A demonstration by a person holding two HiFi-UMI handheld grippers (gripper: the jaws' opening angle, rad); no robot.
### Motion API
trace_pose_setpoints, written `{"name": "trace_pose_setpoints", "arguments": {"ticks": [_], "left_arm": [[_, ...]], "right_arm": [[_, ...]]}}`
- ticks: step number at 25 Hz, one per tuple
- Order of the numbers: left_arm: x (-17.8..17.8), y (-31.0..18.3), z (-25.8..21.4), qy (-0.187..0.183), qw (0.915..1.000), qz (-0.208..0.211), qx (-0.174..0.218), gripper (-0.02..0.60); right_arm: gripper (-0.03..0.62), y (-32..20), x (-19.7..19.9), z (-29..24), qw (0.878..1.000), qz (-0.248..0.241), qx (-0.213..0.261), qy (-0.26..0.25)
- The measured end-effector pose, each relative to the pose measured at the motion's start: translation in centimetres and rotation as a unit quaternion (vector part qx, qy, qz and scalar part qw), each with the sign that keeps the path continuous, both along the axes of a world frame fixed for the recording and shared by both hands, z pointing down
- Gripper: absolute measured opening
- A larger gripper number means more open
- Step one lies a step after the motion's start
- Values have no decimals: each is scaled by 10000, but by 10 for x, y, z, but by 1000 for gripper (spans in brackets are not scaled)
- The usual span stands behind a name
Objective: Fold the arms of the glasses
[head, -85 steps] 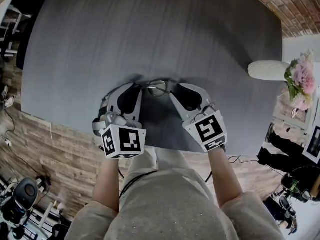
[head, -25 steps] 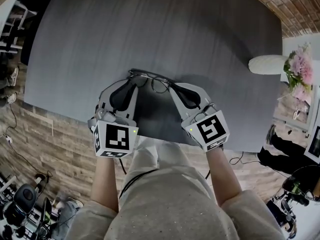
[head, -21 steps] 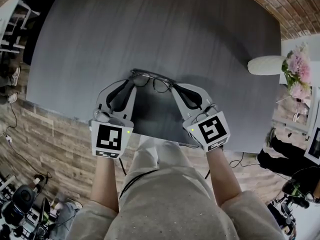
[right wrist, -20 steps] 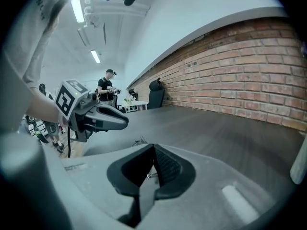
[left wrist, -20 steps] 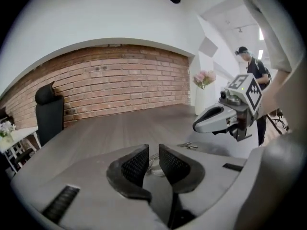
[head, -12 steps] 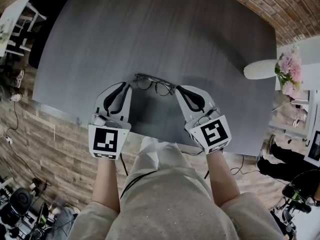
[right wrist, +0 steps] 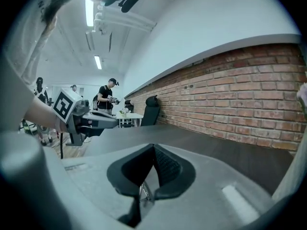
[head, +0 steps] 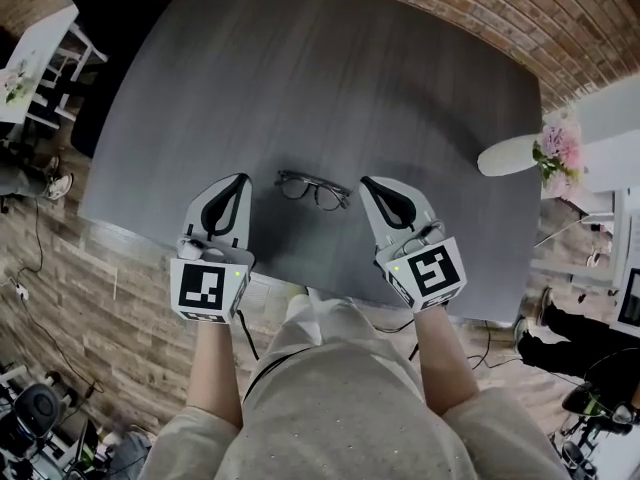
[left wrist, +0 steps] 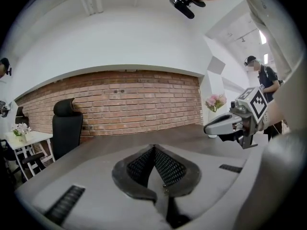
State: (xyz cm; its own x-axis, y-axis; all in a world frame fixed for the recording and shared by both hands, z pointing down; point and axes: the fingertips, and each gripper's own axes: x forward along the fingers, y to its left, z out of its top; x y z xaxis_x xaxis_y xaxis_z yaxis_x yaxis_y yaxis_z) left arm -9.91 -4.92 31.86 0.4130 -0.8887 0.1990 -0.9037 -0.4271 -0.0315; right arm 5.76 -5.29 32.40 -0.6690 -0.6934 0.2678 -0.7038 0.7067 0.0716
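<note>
Both left gripper (head: 237, 180) and right gripper (head: 368, 182) lifted off, jaws pressed together, empty; thin dark-framed glasses (head: 312, 189) look folded, likely done.

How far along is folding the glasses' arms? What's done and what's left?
Done, apparently: the glasses lie on the table as a compact shape with no arm sticking out, so both look folded. In hand: nothing; the left gripper and right gripper are shut, empty, either side of them without touching. Left: probably nothing, though the hinges are too small to confirm.
</note>
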Motion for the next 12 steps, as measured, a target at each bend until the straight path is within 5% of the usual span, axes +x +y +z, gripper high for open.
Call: {"name": "trace_pose_setpoints", "arguments": {"ticks": [12], "left_arm": [[-13,-3,-47,346,9982,-240,424,-2]], "right_arm": [[0,-10,5,-50,9987,189,436,-197]]}}
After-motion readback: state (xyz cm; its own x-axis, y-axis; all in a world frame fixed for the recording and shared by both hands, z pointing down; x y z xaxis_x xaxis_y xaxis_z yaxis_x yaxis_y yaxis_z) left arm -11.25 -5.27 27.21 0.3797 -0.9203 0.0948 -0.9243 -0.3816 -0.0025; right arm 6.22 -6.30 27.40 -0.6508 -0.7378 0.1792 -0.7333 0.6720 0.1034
